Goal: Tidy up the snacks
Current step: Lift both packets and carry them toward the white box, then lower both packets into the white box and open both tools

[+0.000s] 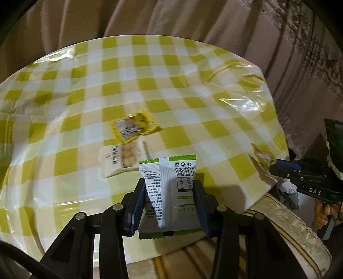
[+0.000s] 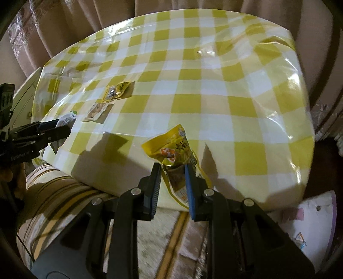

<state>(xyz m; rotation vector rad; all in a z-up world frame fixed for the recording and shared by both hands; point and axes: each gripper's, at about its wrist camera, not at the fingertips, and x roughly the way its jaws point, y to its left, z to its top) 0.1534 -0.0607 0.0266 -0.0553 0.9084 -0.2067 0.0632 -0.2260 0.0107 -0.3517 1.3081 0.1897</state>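
Note:
My left gripper (image 1: 169,182) is shut on a white snack packet with green ends (image 1: 169,171), held upright above the near edge of the checked tablecloth (image 1: 171,75). The right wrist view shows the same left gripper (image 2: 66,126) and white packet (image 2: 67,119) at the left. My right gripper (image 2: 172,166) is shut on a crumpled yellow snack packet (image 2: 171,146) over the cloth's (image 2: 203,85) near edge. From the left, the right gripper (image 1: 273,168) and its yellow packet (image 1: 262,157) show at the right edge. A small yellow packet (image 1: 134,127) (image 2: 116,91) and a pale packet (image 1: 122,158) (image 2: 97,110) lie side by side on the cloth.
Beige curtains (image 1: 193,19) hang behind the table. A striped cushion (image 2: 64,193) sits below the near edge. A white cabinet (image 2: 25,94) stands at the left and a pale printed bag (image 2: 310,219) lies at the lower right.

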